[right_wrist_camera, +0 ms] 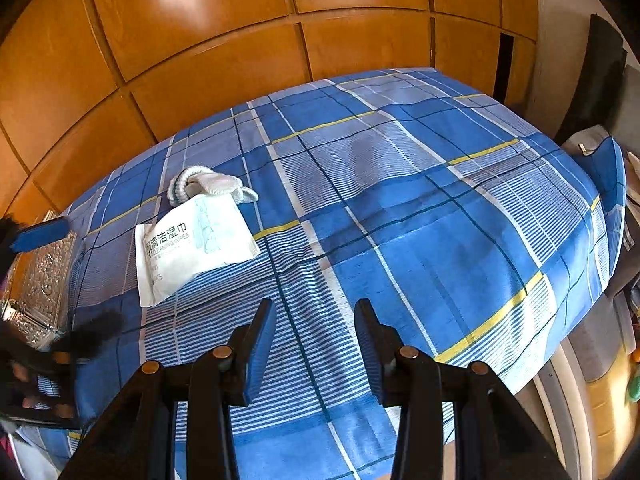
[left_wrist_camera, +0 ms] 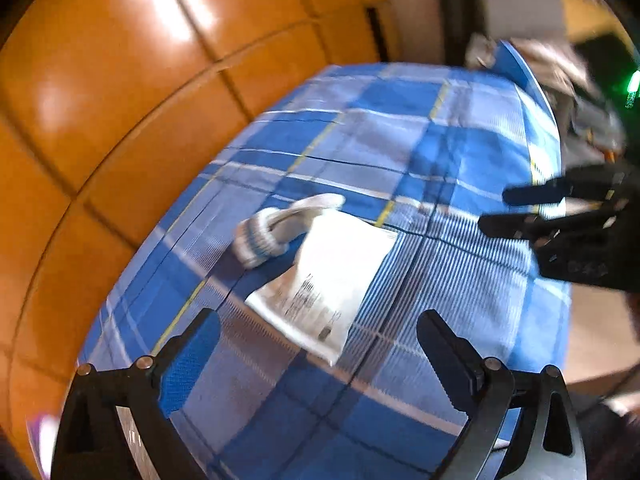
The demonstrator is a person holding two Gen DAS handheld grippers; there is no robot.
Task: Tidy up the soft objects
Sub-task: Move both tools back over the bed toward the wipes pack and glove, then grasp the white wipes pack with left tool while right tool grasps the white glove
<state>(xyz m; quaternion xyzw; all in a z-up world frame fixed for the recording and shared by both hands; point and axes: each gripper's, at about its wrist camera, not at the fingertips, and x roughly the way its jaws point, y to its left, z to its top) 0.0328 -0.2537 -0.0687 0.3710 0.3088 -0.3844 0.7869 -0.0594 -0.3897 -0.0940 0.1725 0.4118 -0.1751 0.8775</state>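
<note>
A white pack of cleaning wipes (left_wrist_camera: 332,280) lies on the blue plaid cloth (left_wrist_camera: 440,152). A rolled white and blue sock (left_wrist_camera: 276,228) lies against the pack's far corner. My left gripper (left_wrist_camera: 320,352) is open and empty, just short of the pack. My right gripper (right_wrist_camera: 316,336) is open and empty over bare cloth (right_wrist_camera: 440,220), to the right of the pack (right_wrist_camera: 188,244) and sock (right_wrist_camera: 204,184). The right gripper also shows at the right edge of the left wrist view (left_wrist_camera: 532,208). The left gripper shows blurred at the left edge of the right wrist view (right_wrist_camera: 48,280).
Orange wood panels (right_wrist_camera: 240,40) stand behind the table. A patterned silver box (right_wrist_camera: 44,280) sits off the table's left edge. Clutter (left_wrist_camera: 568,80) lies past the table's far right corner. A dark chair back (right_wrist_camera: 596,76) stands at the far right.
</note>
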